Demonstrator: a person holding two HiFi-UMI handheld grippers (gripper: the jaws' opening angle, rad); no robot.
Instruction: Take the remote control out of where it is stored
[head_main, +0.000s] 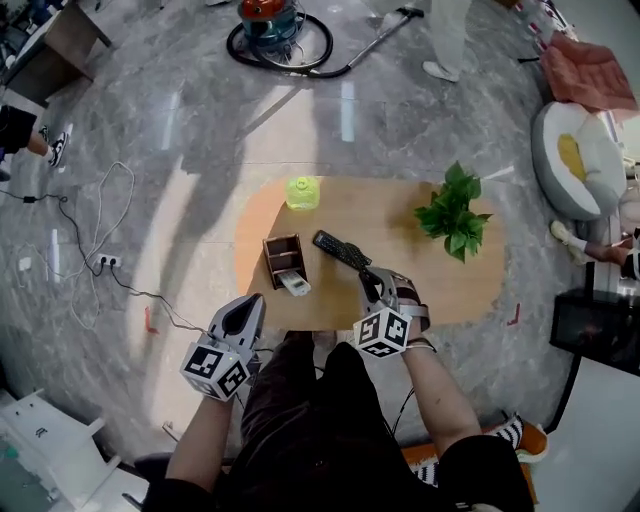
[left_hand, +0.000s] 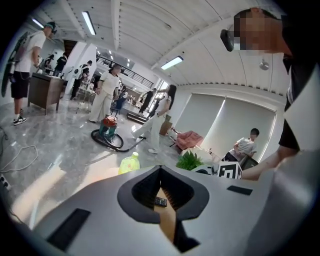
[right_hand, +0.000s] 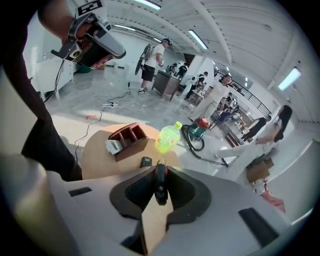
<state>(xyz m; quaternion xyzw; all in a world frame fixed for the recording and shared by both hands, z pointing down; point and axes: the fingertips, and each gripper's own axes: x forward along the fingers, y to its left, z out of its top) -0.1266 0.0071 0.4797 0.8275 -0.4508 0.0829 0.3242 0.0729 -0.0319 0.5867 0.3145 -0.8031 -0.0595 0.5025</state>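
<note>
Okay, R gripper has the black remote pinched between its jaws, which are drawn in on it with only the remote's own thickness between them. In the right gripper view the remote sits edge-on in the pads and pokes out past the tips toward the green bottle. From the head view the remote is over the middle of the wooden table, outside the brown organizer box and just to its right, not touching it. A white remote lies against the box's near side; I can't tell whether it sits in a compartment or on the tabletop. In the right gripper view a small dark flat item lies on the tabletop just left of the held remote's tip, and I can't tell what it is. L gripper is at the table's near-left edge, well apart from box and remote, w/ its jaws brought together at the tips and nothing between them. The bottle stands at the table's far edge, beyond the box. A potted plant stands toward the table's right end, apart from everything else.
</note>
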